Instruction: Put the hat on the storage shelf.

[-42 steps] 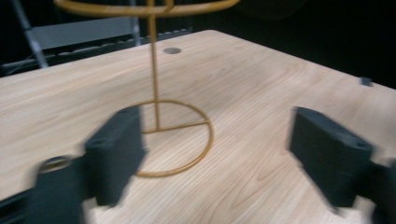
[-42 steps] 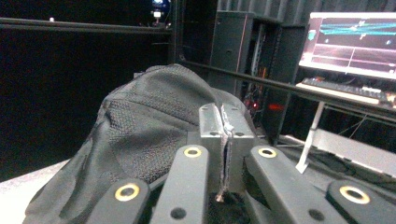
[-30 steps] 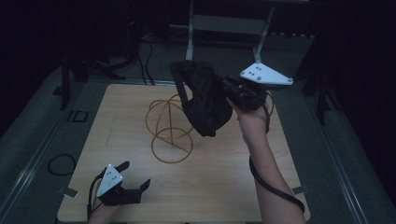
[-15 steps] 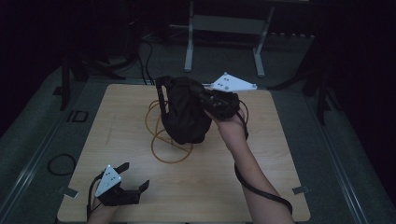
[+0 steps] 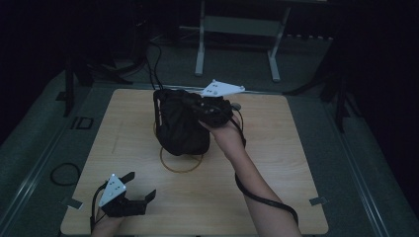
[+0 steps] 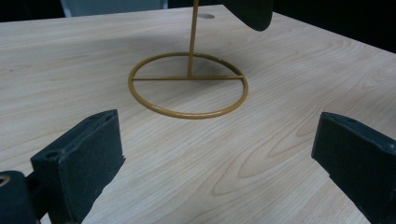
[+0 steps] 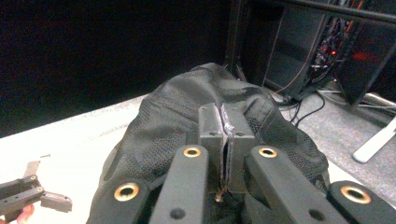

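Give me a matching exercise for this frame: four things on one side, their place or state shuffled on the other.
Things:
1. left gripper
2. right gripper
3. black bag
4. wire stand

States:
A. held up above the table, over the ring base
B. open, near the table's front left corner
C. standing on the table, yellow-brown ring base with an upright rod
D. shut on black fabric

Pairs: 1-B, 2-D, 3-A, 4-C
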Available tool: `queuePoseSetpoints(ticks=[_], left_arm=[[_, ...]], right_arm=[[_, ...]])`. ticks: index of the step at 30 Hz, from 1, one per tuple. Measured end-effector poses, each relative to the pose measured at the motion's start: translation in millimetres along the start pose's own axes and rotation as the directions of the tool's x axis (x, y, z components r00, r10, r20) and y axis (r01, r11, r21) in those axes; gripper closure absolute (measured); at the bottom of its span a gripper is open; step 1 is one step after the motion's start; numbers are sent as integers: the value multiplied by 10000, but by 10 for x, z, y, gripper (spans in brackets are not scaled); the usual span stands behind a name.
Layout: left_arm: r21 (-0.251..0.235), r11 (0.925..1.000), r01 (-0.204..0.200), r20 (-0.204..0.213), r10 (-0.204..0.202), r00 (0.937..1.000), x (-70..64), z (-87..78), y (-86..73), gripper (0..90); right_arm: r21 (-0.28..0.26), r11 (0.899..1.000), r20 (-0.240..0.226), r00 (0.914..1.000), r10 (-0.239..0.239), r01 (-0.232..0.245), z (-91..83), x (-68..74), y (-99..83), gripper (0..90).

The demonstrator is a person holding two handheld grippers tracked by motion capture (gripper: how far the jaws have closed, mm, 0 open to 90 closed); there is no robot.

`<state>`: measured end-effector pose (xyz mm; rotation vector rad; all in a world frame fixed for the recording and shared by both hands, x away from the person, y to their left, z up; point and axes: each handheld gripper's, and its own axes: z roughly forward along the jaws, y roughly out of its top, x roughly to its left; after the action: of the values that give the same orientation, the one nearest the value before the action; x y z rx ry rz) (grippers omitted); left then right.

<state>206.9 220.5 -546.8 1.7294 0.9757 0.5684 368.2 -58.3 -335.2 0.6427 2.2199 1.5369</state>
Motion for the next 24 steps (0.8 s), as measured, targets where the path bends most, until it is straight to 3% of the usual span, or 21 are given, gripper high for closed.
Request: queuePoseSetpoints(ticks=[10,12,13,16,17,24], left_arm=[[84,9999,143,24,-144,9999,32,9,-19,23],[97,9999,141,48,-141,9999,30,15,-22,23],[114,9999,120,94,-121,9999,22,21,-26,24],[153,9998,94,129,-96,9999,11,26,-29,23],[199,9998,61,165,-65,9998,6,32,-30,24],[147,9998,123,158,-125,9998,7,28,-29,24]], right_arm=[[197,9995,-292,9993,232,-227,241,29,-51,865],[39,9994,-377,9987,346,-345,262,25,-65,813],[-67,9989,-633,9969,468,-474,276,10,-78,683],[-125,9996,-357,9991,248,-252,285,31,-92,653],[-126,9996,-336,9991,247,-252,293,34,-97,574],[-70,9992,-288,9988,391,-393,311,10,-110,499]])
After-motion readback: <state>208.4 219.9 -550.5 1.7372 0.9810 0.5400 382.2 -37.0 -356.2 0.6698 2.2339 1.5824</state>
